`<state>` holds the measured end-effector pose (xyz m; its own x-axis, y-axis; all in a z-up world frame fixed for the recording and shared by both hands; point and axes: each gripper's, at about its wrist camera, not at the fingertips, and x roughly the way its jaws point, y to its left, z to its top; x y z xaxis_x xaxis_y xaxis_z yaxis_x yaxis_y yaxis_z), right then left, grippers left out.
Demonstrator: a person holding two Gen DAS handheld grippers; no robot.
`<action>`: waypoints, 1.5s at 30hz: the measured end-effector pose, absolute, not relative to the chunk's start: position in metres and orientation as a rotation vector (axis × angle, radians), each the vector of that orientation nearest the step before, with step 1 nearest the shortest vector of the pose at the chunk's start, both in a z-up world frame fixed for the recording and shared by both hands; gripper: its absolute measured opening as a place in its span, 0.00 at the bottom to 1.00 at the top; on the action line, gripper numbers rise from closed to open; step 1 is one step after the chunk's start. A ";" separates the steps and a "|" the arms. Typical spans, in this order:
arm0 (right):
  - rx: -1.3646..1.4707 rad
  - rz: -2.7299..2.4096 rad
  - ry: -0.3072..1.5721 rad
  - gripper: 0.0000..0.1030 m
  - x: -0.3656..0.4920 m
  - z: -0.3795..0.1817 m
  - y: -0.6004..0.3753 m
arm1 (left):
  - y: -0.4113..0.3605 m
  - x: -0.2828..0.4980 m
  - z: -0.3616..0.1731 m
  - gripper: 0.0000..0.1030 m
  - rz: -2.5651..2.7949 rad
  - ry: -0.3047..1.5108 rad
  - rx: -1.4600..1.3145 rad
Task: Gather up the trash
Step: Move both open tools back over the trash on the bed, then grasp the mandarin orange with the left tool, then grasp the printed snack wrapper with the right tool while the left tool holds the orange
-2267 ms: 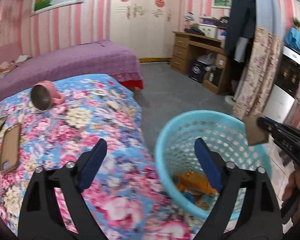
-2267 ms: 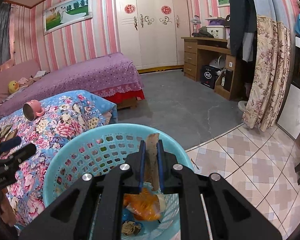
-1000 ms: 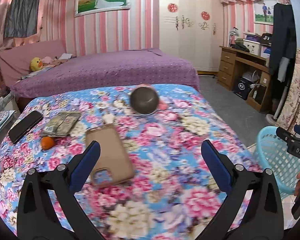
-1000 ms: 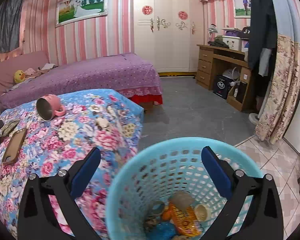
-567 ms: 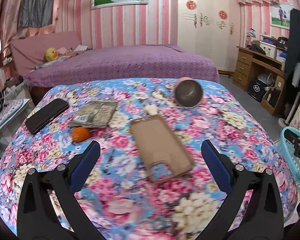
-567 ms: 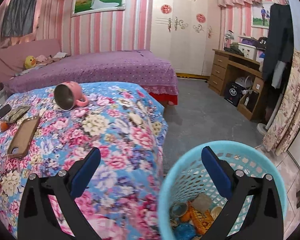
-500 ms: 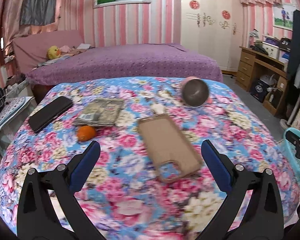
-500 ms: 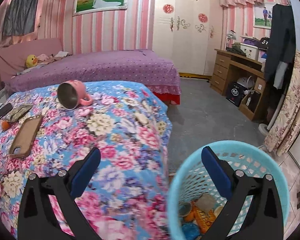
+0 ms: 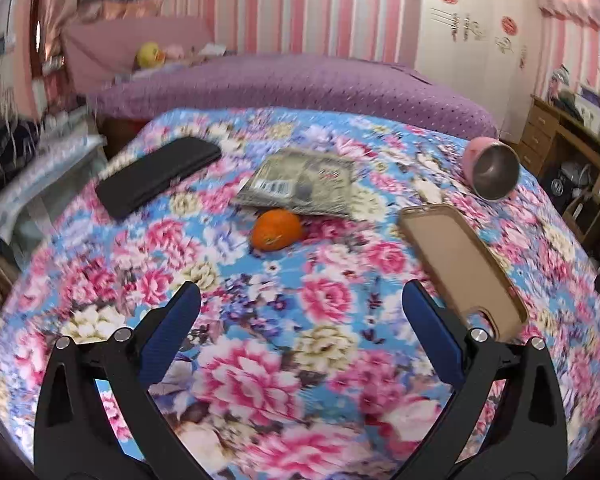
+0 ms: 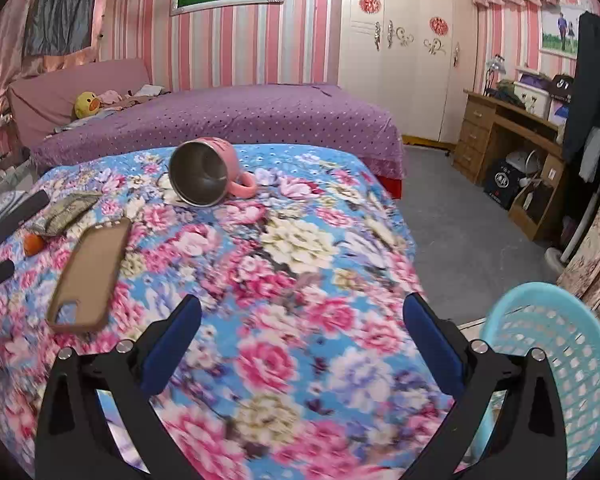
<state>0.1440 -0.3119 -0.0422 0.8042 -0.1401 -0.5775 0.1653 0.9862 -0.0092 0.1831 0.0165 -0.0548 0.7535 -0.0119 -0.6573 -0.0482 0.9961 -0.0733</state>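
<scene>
Both our grippers hang empty over the floral table, trash lying beyond them

From the left wrist we see our left gripper [image 9: 300, 304] with its fingers spread wide and nothing between them; taking the orange [image 9: 277, 229] as our mark, the flat wrapper [image 9: 300, 187] touches its far side, the black phone [image 9: 158, 176] lies far-left, the brown phone case [image 9: 460, 268] right, the tipped pink mug [image 9: 491, 174] far-right. From the right wrist our right gripper [image 10: 300, 320] is likewise spread and empty; the orange [image 10: 33, 244] sits far left beside the wrapper [image 10: 66, 208], and the blue basket [image 10: 556, 368] stands well apart, off the table's [image 10: 300, 256] right edge
</scene>
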 end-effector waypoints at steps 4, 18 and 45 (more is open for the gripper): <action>0.063 -0.146 0.626 0.96 0.157 -0.043 -0.305 | 0.032 0.204 -0.062 0.94 0.049 0.770 -0.127; 0.072 -0.093 0.676 0.96 0.219 -0.044 -0.279 | 0.044 0.260 -0.074 0.32 -0.020 0.829 -0.165; -0.095 0.188 0.808 0.81 0.326 -0.060 -0.032 | 0.189 0.214 -0.026 0.27 0.203 0.696 -0.202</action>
<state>0.3261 -0.0318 -0.0598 0.6754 0.1305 -0.7258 -0.2026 0.9792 -0.0125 0.2138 0.1893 -0.0264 0.7492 0.1174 -0.6519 -0.2513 0.9610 -0.1158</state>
